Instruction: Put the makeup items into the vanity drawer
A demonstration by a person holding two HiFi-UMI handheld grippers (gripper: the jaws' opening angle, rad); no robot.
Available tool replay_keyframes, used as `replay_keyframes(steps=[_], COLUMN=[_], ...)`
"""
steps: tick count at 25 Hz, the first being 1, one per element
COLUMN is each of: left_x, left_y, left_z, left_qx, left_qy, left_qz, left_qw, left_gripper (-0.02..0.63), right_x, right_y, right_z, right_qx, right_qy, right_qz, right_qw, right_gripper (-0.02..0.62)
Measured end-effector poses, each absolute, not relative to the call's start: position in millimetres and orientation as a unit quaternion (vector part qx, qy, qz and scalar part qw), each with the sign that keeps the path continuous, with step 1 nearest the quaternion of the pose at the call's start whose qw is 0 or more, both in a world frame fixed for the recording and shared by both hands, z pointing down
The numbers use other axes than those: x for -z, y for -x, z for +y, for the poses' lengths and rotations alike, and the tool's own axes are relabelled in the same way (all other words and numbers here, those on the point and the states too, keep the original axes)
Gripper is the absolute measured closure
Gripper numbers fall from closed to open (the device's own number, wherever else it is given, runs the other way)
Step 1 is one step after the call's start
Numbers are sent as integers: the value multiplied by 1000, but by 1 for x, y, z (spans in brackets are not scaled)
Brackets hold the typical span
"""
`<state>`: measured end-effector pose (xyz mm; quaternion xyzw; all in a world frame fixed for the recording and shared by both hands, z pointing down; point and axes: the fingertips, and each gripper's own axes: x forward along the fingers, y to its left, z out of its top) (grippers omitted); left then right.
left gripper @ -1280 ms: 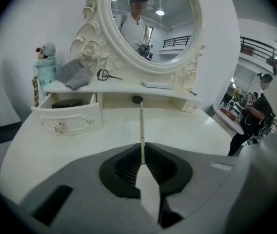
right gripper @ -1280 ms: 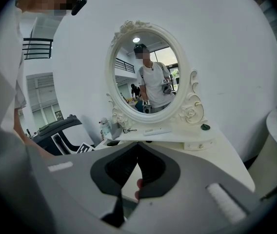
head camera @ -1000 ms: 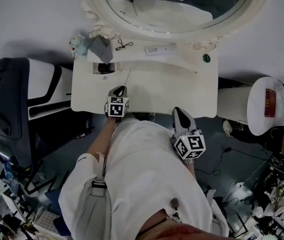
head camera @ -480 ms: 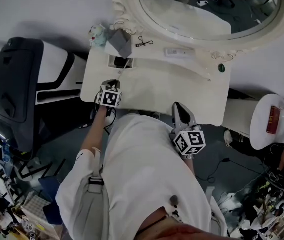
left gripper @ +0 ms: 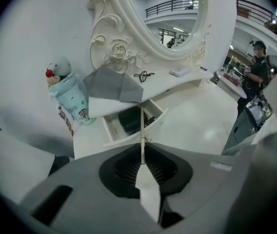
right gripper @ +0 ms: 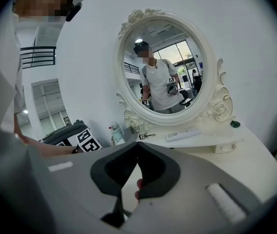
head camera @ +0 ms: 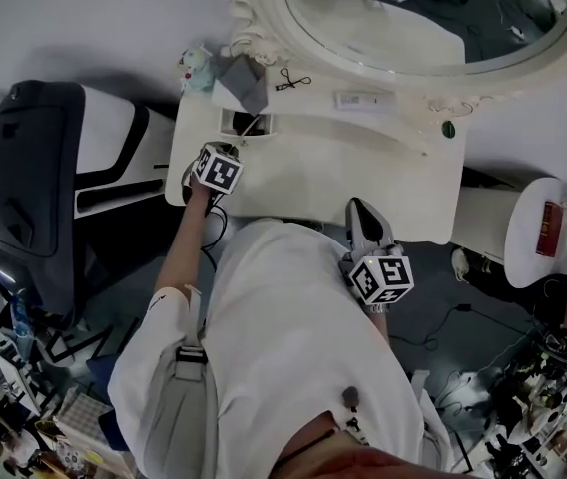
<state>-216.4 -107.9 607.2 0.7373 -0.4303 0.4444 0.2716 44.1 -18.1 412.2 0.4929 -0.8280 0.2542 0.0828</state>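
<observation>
Pointing toward one open drawer (left gripper: pixel 111 129) — one thin stick (left gripper: pixel 142 128), clamped.

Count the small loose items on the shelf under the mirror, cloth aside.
3: a black scissor-like tool toward the left, a white flat case in the middle, a small green object at the right end. The grey cloth may hide others.
</observation>
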Motion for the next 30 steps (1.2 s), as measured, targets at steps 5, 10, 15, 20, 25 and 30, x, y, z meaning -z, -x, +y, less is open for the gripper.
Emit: replay_keyframes(steps=[5,10,15,20,25,30], left_x=[-609,-614,-621,-621,-617,-589], left_y=[210,210,220,225,227,240], left_z=[-133,-148,-154,-161,-163,-162], left_qx=[-465,-502,-514,-506,-491,-451], left_qy=[-747,-749,-743,-736,-734,-719], left_qz=[-412,-390,-396,-425,-442,-512], left_qw=[236,184,162,146,155,133], left_gripper=[572,571,571,557,443,449], right_x=[-416,-418,-419,-419,-419,-417], right_y=[-46,-53,-58,-56,-54,-58], right_z=[-16,-14,-14,-15,-14,-8], right_qx=[-262,-267,-269,-270,-267,-256], right_qy=[-515,-538,-548,-547,-542,-538], right_qz=[-812,-795,-788,-789,-794,-800], right_qw=[84,83,80,78,75,67], right_gripper=[589,589,589,588,589,589])
